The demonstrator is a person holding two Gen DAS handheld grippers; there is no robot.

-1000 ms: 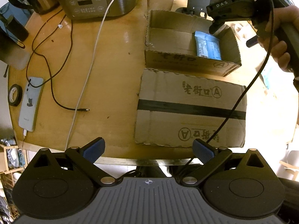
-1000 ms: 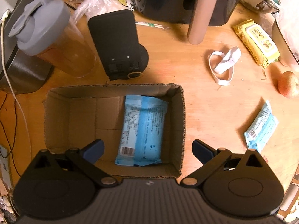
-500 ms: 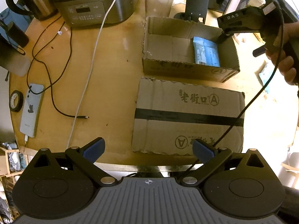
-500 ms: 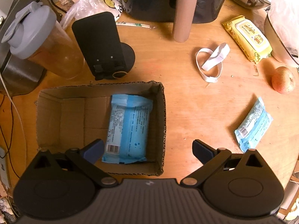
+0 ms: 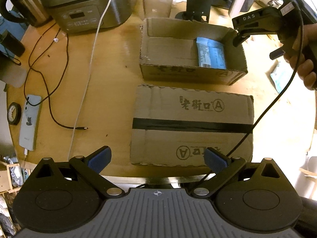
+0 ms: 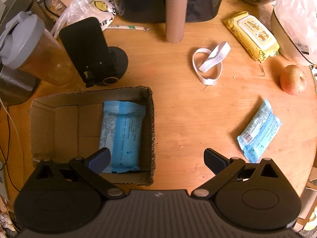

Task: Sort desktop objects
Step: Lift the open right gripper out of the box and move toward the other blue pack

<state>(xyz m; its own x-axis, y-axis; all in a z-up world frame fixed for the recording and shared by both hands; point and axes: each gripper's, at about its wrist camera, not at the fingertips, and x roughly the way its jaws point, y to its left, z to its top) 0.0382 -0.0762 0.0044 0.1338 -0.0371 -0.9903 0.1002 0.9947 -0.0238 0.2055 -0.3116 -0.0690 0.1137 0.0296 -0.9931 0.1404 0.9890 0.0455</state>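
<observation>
An open cardboard box (image 5: 190, 73) (image 6: 55, 123) holds one blue wipes packet (image 6: 120, 132) (image 5: 211, 54) against its right wall. A second blue packet (image 6: 259, 130) lies on the table to the right. A yellow wipes pack (image 6: 251, 36), a white elastic band (image 6: 210, 61) and an apple (image 6: 293, 79) lie farther back. My right gripper (image 6: 156, 158) is open and empty above the box's right wall; it also shows in the left wrist view (image 5: 237, 39). My left gripper (image 5: 156, 158) is open and empty over the table's near edge.
A closed taped carton (image 5: 192, 127) lies in front of the open box. A phone (image 5: 29, 123), black and white cables (image 5: 51, 91), a cooker (image 5: 87, 6), a lidded cup (image 6: 29, 49), a black stand (image 6: 91, 51) and a metal cylinder (image 6: 175, 10) stand around.
My right gripper has moved right, away from over the box, so more of the table right of the box shows. My left gripper has pulled back slightly. Both stay open.
</observation>
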